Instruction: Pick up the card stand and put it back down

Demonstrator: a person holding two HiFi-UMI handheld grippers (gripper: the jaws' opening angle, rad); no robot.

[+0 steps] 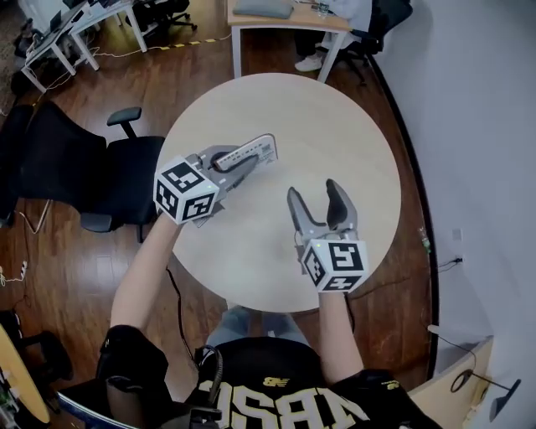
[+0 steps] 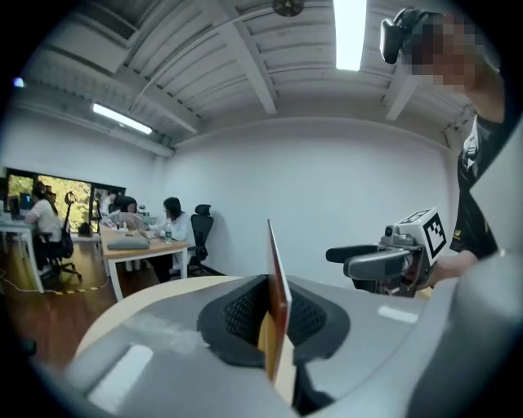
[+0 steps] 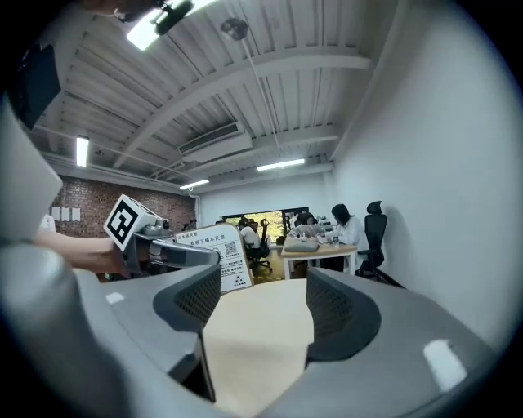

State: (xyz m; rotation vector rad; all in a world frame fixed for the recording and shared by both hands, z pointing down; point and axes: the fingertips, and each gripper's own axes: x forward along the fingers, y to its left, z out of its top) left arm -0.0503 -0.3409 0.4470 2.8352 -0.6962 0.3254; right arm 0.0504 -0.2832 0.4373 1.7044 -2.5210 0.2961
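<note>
The card stand (image 1: pixel 254 152) is a thin clear sheet with a white printed card inside, over the left half of the round beige table (image 1: pixel 335 126). My left gripper (image 1: pixel 270 151) is shut on its near edge. The left gripper view shows that edge (image 2: pixel 276 286) pinched between the dark pads. In the right gripper view the card's printed face (image 3: pixel 214 253) stands roughly upright beside the left gripper (image 3: pixel 176 253). Whether its base touches the table I cannot tell. My right gripper (image 1: pixel 314 194) hovers to the right of the stand, its jaws apart with only bare table between them (image 3: pixel 257 306).
A black office chair (image 1: pixel 92 176) stands left of the table. A wooden desk (image 1: pixel 285 21) with seated people lies beyond the far edge. A white wall (image 1: pixel 477 126) runs close along the right side. The table's far and right parts are bare.
</note>
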